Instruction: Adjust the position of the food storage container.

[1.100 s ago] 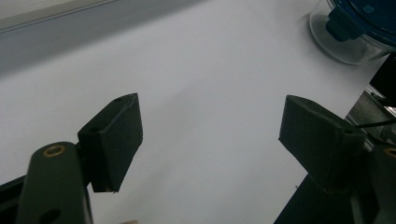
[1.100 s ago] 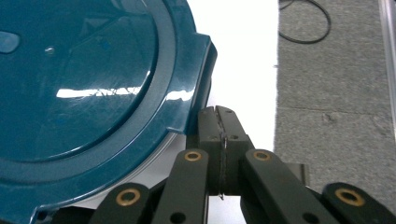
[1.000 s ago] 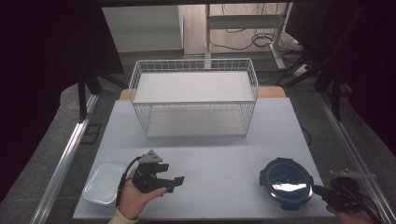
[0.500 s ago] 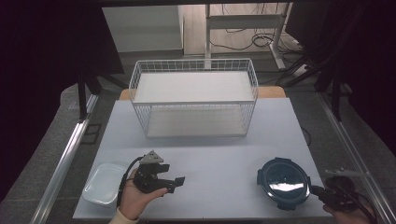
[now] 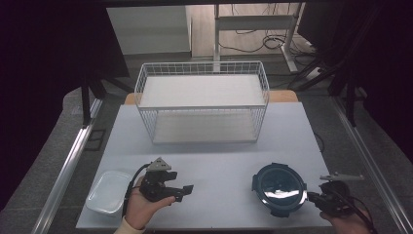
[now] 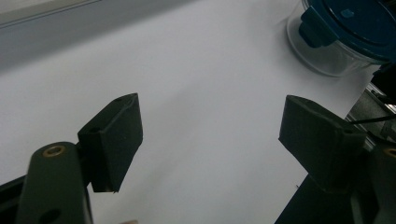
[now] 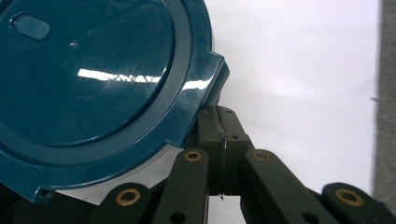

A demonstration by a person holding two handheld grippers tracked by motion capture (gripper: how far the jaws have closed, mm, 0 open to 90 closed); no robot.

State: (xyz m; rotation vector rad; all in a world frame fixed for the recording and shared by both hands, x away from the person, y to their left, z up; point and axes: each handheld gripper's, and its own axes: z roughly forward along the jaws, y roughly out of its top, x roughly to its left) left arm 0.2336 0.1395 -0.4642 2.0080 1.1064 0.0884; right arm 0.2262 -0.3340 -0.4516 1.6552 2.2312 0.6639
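A round clear container with a dark blue lid stands at the front right of the white table. My right gripper is shut, and its tips sit against the container's right side. In the right gripper view the closed jaws meet just under a latch tab of the blue lid. At the front left a hand holds my left gripper level, open and pointing right. In the left gripper view it holds nothing, and the blue-lidded container shows far off.
A white wire basket stands at the back middle of the table. A clear rectangular plastic tub lies at the front left, just left of the left hand. Dark curtains and metal rails flank the table.
My right gripper has moved left, and the blue-lidded container has shifted left with it. The left gripper has stayed in place.
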